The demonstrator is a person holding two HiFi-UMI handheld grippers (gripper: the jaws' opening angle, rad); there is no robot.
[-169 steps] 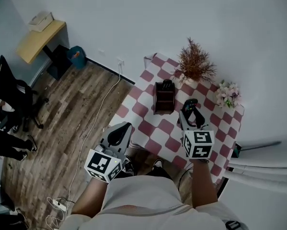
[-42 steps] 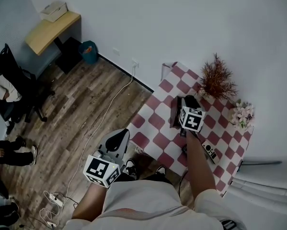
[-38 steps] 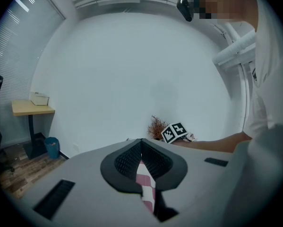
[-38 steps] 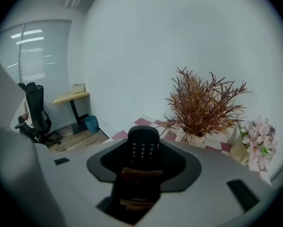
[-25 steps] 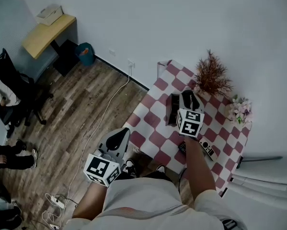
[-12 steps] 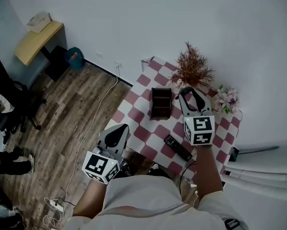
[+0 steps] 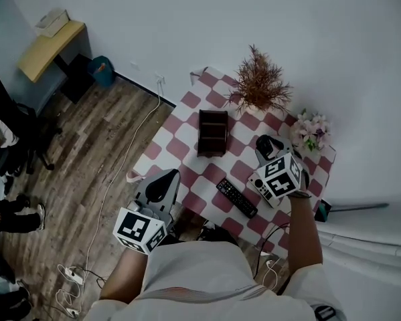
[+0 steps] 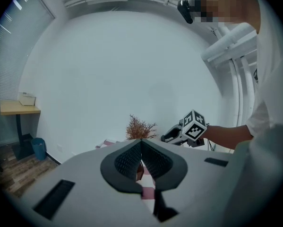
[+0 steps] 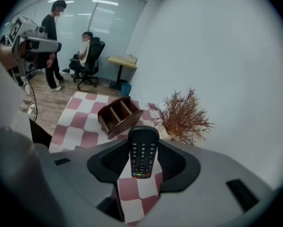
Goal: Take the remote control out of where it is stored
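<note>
Gripping the remote (image 9: 142, 150) across its width: right gripper (image 7: 267, 146), jaws set wide, both pads against the remote's long edges. Remote is black, button face towards the gripper's camera, coloured keys at the near end, rounded end jutting past the fingertips. Gripper tilts down over the right side of the checked cloth (image 7: 187, 122), just in front of the flowers (image 7: 309, 131). Remote is out of the organiser (image 7: 213, 132) and well apart from it. Organiser stands mid-cloth, near the plant (image 7: 259, 89). Second remote (image 7: 237, 197), also black, lies flat on the cloth near the front edge, between the two grippers. Left gripper (image 8: 141, 150): jaws closed together, nothing held. It hangs off the cloth's front-left edge, over the floor (image 7: 100, 152).
</note>
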